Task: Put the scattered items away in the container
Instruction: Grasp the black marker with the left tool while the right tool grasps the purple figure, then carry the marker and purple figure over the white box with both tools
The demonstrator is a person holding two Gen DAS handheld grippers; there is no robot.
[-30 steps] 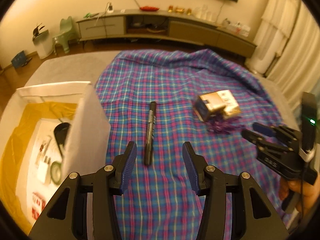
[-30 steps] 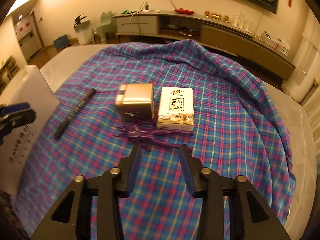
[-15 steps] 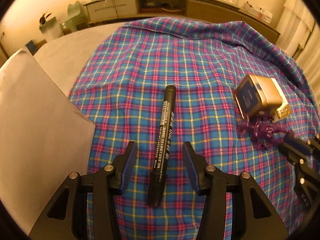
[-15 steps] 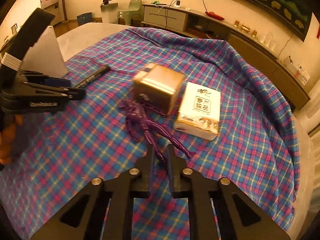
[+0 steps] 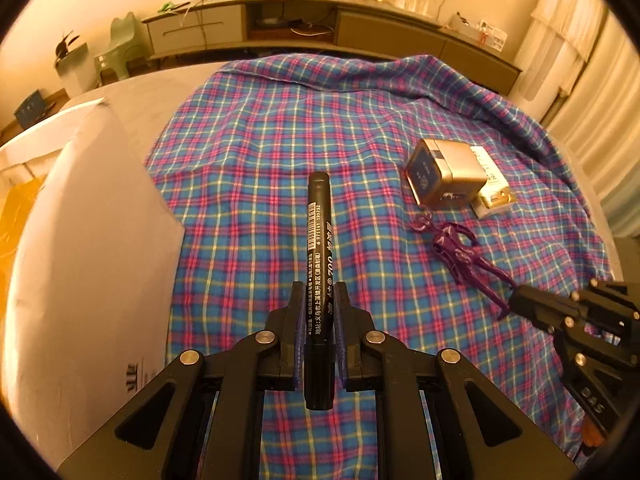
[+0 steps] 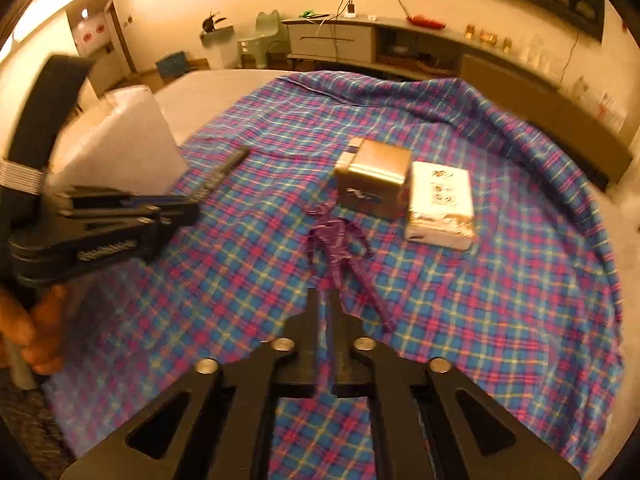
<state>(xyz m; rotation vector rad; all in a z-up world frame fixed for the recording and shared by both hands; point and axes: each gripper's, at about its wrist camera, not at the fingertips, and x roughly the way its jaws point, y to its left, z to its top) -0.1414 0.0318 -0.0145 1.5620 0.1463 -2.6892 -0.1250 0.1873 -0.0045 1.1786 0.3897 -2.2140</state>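
Note:
My left gripper (image 5: 318,296) is shut on a black marker (image 5: 318,232), which points away over the plaid cloth (image 5: 280,140). My right gripper (image 6: 329,304) is shut on one leg of a purple toy figure (image 6: 338,240); in the left wrist view this gripper (image 5: 516,304) holds the figure (image 5: 456,248) at the right. A gold box (image 6: 374,182) and a white tissue pack (image 6: 440,204) lie just beyond the figure. The white container (image 5: 80,240) stands at the left, its yellow inside (image 5: 16,216) partly showing.
The left gripper (image 6: 176,204) with the marker (image 6: 224,168) shows at the left of the right wrist view, next to the container (image 6: 124,148). The cloth covers a bed with grey edges (image 5: 152,96). A long low cabinet (image 5: 320,24) lines the far wall.
My left gripper has closed on the marker and lifted it. My right gripper has closed tighter on the purple figure's leg and drawn it a little away from the gold box.

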